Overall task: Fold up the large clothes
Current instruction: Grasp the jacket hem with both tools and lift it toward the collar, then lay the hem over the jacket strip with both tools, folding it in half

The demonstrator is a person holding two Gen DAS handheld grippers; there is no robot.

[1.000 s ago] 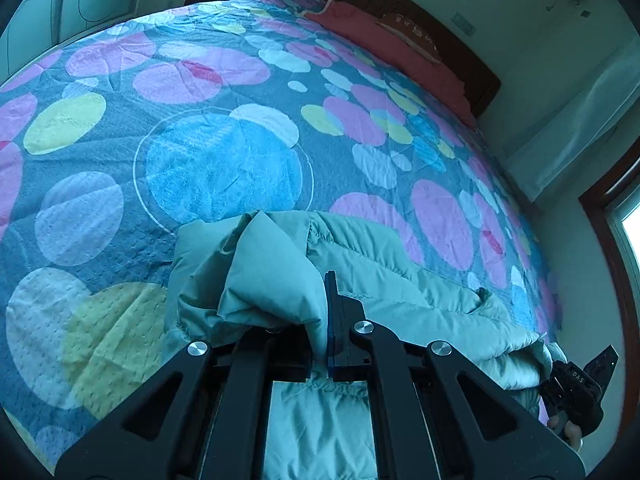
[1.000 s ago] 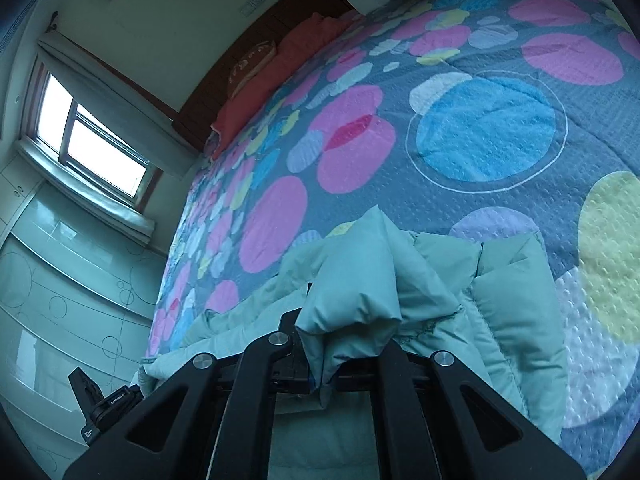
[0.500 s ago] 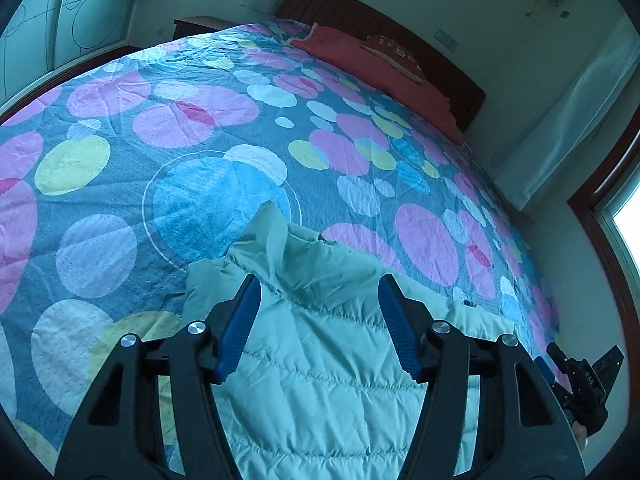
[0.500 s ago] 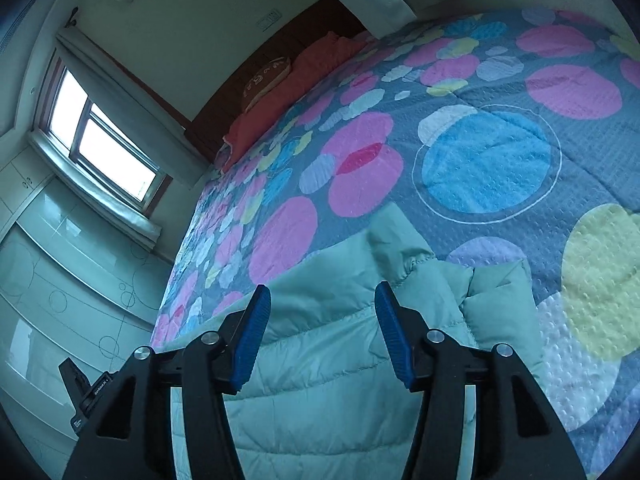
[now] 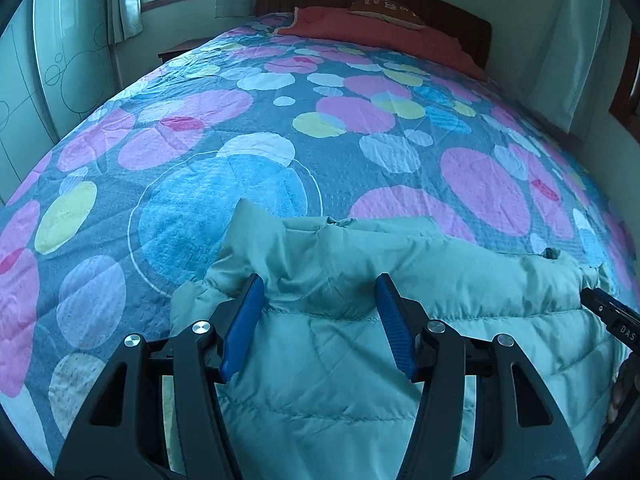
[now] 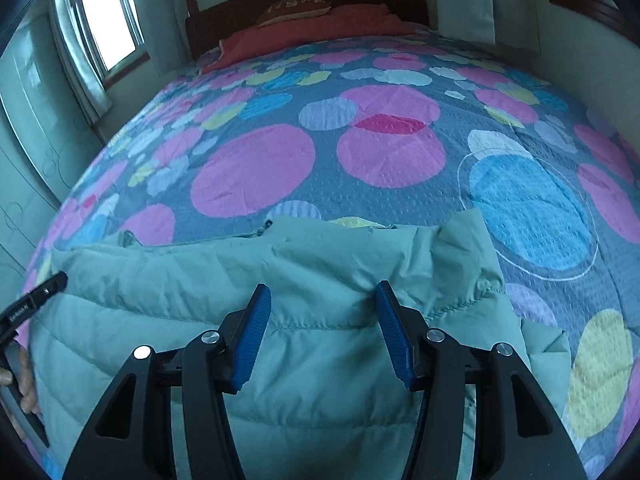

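A puffy green jacket (image 5: 340,344) lies spread on the bed (image 5: 248,128), at the end far from the red pillow (image 5: 376,28). The bed cover has big pink, blue and yellow circles. The left claw (image 5: 320,320) is wide open over the jacket and holds nothing. The right claw (image 6: 324,324) is wide open too, with nothing in it, above the jacket's folded top edge. Each claw's blue pads (image 6: 252,336) sit apart, with green cloth showing between them.
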